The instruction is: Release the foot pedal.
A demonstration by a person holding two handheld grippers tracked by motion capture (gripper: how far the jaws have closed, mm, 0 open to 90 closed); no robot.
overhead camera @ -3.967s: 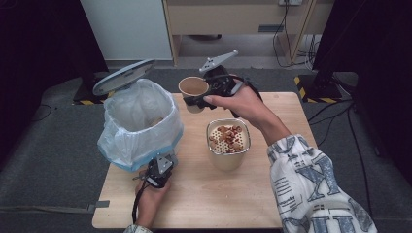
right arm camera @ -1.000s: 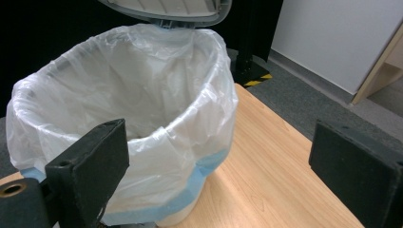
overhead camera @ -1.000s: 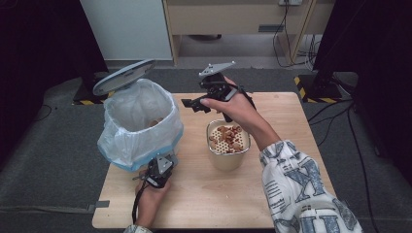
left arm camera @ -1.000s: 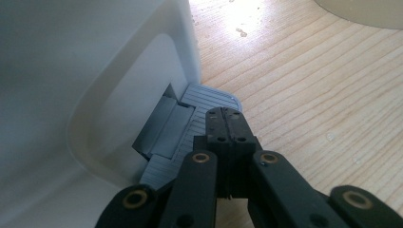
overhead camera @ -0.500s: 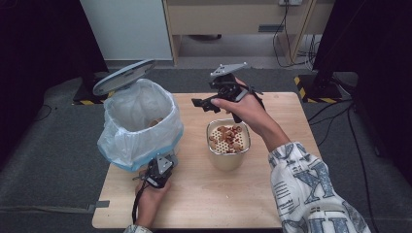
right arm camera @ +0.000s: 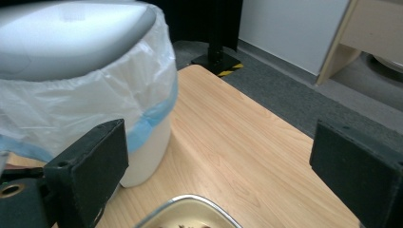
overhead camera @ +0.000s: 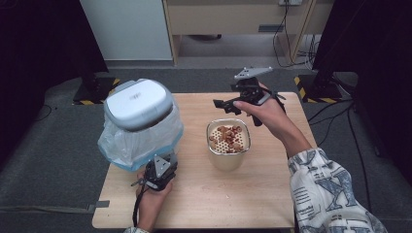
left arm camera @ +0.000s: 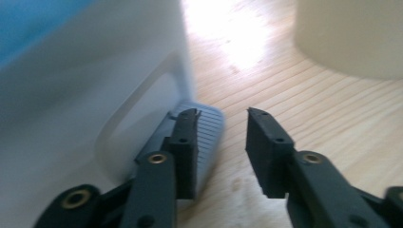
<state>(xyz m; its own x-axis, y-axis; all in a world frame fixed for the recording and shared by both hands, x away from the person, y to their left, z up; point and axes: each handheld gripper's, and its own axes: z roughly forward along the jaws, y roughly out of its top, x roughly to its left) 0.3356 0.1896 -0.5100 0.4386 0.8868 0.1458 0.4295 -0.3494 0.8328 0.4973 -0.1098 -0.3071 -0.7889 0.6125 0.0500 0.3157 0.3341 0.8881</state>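
Your left claw (left arm camera: 221,142), jaws just parting, sits at the pedal (left arm camera: 209,130) of the lidded bin (overhead camera: 138,124); your right claw (overhead camera: 221,104) hovers spread, empty.

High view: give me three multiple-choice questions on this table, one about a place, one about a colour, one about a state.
1. In the high view, the square steel container of brown bits stands where?
A. left of the bin
B. right of the white lidded bin
C. on the floor

2. What colour is the band on the bin's clear plastic liner?
A. red
B. green
C. blue

3. The right gripper is
A. open and empty
B. shut on a cup
C. shut on the container

Answers: B, both share the tabletop, container to the right; C, a blue strip rings the liner; A, its jaws stand wide apart with nothing between.
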